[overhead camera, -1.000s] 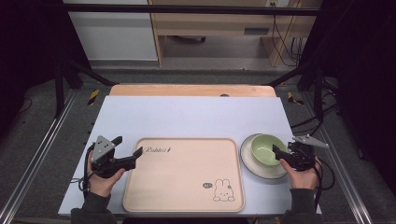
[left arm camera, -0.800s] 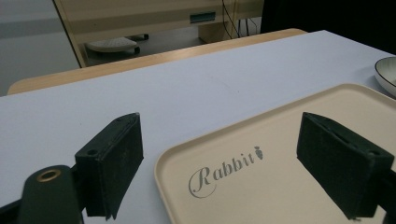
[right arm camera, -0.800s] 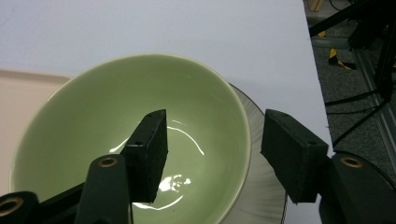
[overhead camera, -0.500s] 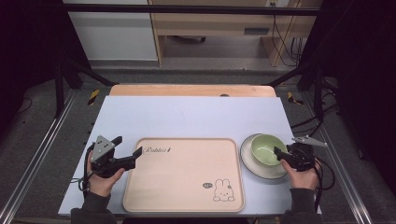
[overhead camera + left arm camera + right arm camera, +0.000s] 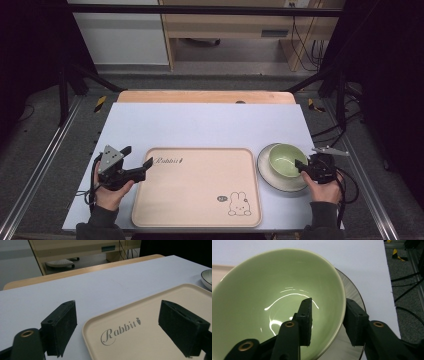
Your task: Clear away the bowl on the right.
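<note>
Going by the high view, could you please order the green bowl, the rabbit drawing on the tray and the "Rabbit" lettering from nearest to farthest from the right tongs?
1. Green bowl: its rim sits between the jaws of the right tongs.
2. Rabbit drawing: tray's near right corner.
3. "Rabbit" lettering: tray's far left corner, by the left tongs.

Lighting: even overhead light on the pale lavender-white tabletop (image 5: 210, 125); surroundings beyond it fall to near black at both sides. Shadows: soft and short. Glare: curved white highlights inside the glossy pale green ceramic bowl (image 5: 274, 302). Sharpness: high view slightly soft and grainy. In both gripper views the nearest black jaw parts blur; the beige plastic tray with "Rabbit" lettering (image 5: 155, 340) reads clearly.
</note>
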The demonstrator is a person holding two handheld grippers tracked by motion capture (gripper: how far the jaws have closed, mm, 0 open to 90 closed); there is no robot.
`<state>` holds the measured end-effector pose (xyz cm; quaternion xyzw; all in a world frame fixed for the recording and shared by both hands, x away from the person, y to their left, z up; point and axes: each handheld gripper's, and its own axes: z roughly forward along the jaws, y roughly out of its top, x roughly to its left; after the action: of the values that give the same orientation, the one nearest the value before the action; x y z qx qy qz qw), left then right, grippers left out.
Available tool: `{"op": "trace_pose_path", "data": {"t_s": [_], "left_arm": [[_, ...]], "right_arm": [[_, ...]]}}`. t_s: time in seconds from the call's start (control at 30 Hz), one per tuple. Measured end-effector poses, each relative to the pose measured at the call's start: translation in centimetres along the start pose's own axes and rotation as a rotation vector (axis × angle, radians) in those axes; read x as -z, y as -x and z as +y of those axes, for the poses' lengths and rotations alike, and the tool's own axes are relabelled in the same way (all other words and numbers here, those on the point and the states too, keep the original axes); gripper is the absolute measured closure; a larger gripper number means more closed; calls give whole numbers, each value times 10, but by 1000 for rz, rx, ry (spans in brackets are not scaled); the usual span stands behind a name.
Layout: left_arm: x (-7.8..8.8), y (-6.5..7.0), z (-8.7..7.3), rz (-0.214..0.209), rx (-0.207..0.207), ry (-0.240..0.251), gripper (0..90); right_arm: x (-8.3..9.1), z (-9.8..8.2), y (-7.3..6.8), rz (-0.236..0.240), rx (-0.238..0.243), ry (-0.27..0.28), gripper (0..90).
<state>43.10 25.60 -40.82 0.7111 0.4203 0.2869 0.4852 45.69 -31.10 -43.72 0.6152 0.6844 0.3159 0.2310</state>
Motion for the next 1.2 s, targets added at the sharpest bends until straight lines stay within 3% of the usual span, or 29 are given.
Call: {"op": "trace_pose_path", "data": {"t_s": [0.43, 0.77, 0.8, 0.97, 1.2], "left_arm": [[-1, 1, 0, 0, -4, -1, 148], [-1, 1, 0, 1, -4, -4, 149], [-1, 1, 0, 0, -4, -4, 149], [-2, 1, -1, 0, -4, -5, 149], [-1, 0, -1, 3, -2, -4, 149]], "right_arm": [[-5, 0, 2, 4, -57, -63, 716], [-12, 2, 3, 5, -91, -89, 745], [-13, 2, 4, -1, -78, -90, 749], [-14, 4, 3, -1, -122, -103, 773], [-17, 5, 4, -12, -137, -108, 811]]}}
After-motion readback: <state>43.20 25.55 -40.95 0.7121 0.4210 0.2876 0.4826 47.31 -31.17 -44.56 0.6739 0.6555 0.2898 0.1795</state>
